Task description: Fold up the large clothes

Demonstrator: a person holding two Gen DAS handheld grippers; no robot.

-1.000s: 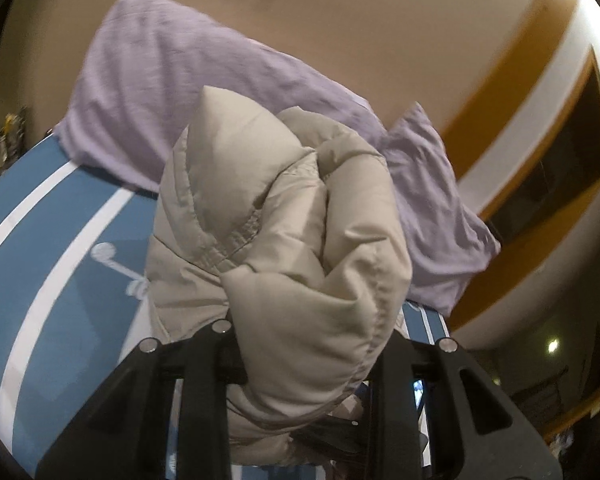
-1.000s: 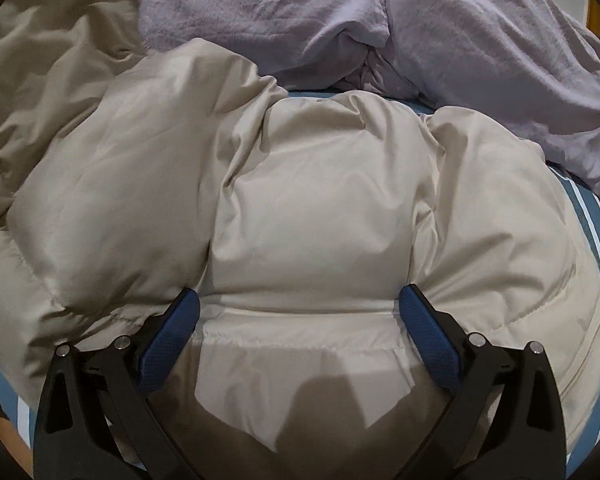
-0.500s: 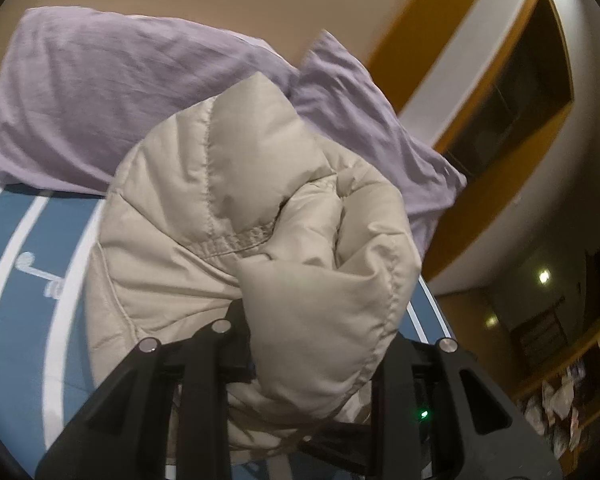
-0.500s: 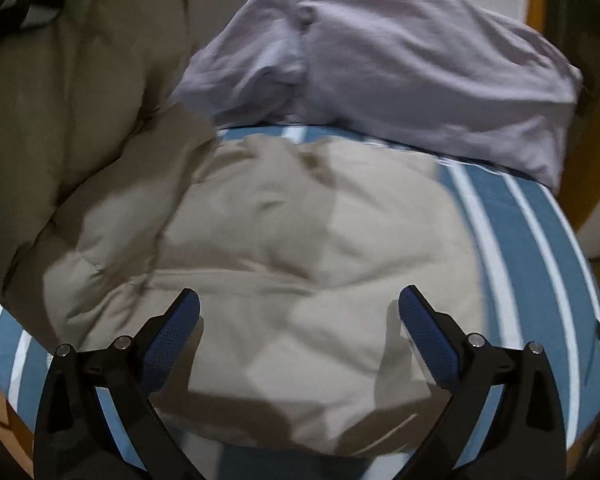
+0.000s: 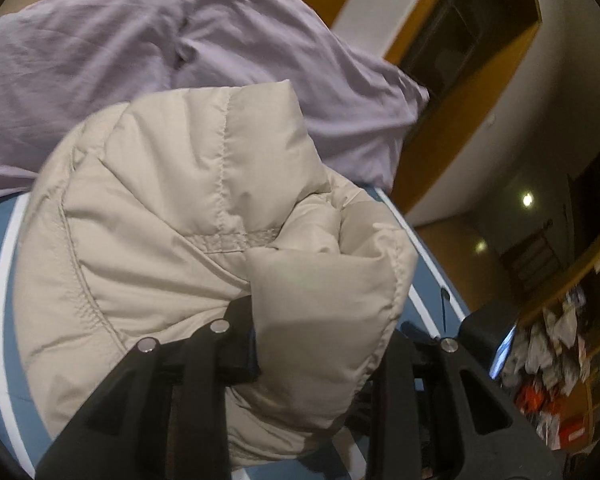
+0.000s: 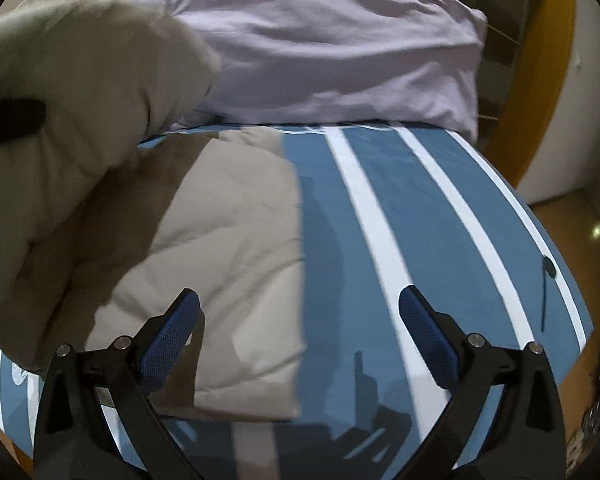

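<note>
A beige puffer jacket (image 5: 188,208) is bunched up in my left gripper (image 5: 320,344), which is shut on a thick fold of it and holds it above the bed. In the right wrist view the lifted part of the jacket (image 6: 80,128) hangs at the left, and a flat part of it (image 6: 228,264) lies on the blue bedsheet with white stripes (image 6: 420,220). My right gripper (image 6: 300,332) is open and empty, just above the flat part's right edge.
Two lilac pillows (image 5: 112,64) (image 6: 332,52) lie at the head of the bed. The bed's right edge (image 6: 552,256) drops to a brown floor. A wooden door frame (image 5: 452,128) and a cluttered shelf (image 5: 548,360) are to the right.
My left gripper has swung right with the jacket fold. My right gripper has lifted off the jacket and moved right, so striped sheet now shows under it.
</note>
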